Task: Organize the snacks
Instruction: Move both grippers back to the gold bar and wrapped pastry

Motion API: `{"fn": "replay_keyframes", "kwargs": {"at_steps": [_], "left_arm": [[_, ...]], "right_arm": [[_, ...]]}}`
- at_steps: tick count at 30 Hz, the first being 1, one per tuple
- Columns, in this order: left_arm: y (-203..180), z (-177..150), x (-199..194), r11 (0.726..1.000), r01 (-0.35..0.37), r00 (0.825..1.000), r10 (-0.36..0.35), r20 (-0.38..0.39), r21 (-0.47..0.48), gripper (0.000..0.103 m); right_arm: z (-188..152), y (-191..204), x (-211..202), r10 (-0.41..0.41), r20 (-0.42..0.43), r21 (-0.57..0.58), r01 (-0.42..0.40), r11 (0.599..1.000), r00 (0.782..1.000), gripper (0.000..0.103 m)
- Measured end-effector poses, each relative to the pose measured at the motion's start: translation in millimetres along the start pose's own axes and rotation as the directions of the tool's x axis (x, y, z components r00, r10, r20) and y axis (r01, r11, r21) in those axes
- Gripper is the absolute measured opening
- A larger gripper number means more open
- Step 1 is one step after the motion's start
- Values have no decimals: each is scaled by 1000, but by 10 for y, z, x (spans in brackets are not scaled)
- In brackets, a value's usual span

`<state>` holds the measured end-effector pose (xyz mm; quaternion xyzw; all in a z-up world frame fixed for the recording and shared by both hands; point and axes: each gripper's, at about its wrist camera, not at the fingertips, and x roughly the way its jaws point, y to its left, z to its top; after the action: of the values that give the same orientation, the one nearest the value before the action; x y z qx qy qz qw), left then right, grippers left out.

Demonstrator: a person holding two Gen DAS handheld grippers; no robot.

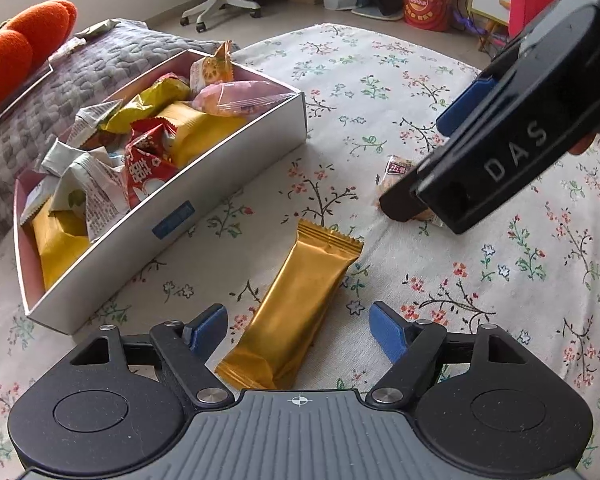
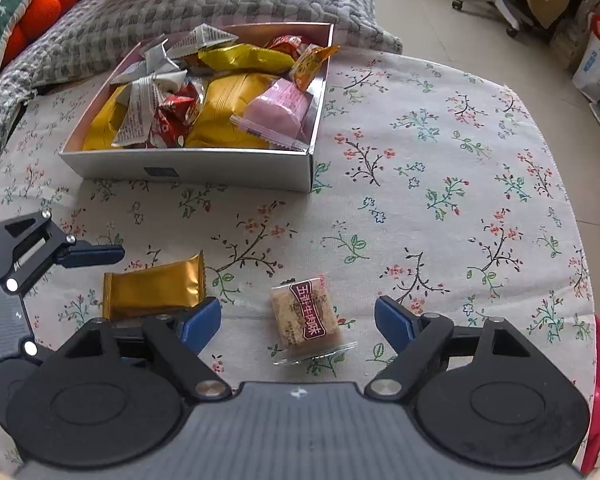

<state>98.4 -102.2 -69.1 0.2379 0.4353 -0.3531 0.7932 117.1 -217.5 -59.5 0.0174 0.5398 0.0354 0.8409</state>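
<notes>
Two handheld grippers are hovering over a flowered tablecloth (image 2: 440,152), and every place here is given relative to the open snack box (image 2: 204,168) sitting on that cloth. The box, white-walled, is holding a heap of wrapped snacks: yellow packets, a red one, a pink one, grey-printed ones. A quilted grey cushion (image 2: 180,4) is lying behind the box. On the near side of the box, apart from its front wall, a long gold wrapper (image 1: 296,312) is lying flat on the cloth. The left gripper (image 1: 298,330) is pointing down at it with its blue fingers (image 1: 388,334) standing wide apart, one on each side of the wrapper's lower half, not pressing on it; the wrapper's far end is reaching out beyond the fingertips toward the box. Further from the box, toward its right-hand corner, a small clear-wrapped square biscuit (image 2: 306,318) with a dark red label is lying on the cloth. The right gripper (image 2: 298,324) is hanging over it, jaws also spread wide, with the biscuit sitting between the blue fingertips and touching neither. In the left camera's view, the right gripper's black body is covering most of that biscuit. The two grippers are working side by side, the gold wrapper lying just beside the right gripper's left finger.
</notes>
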Motion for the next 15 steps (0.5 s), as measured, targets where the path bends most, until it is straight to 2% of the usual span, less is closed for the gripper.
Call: {"fn": "replay_keyframes", "kwargs": {"at_steps": [9, 15], "left_arm": [[43, -7, 22, 999, 37, 999, -37, 6, -30, 77], [50, 7, 29, 998, 53, 999, -53, 12, -37, 70]], "right_arm": [[-6, -25, 81, -6, -23, 0, 6, 1000, 1000, 73], [7, -54, 67, 15, -18, 16, -14, 1000, 1000, 70]]}}
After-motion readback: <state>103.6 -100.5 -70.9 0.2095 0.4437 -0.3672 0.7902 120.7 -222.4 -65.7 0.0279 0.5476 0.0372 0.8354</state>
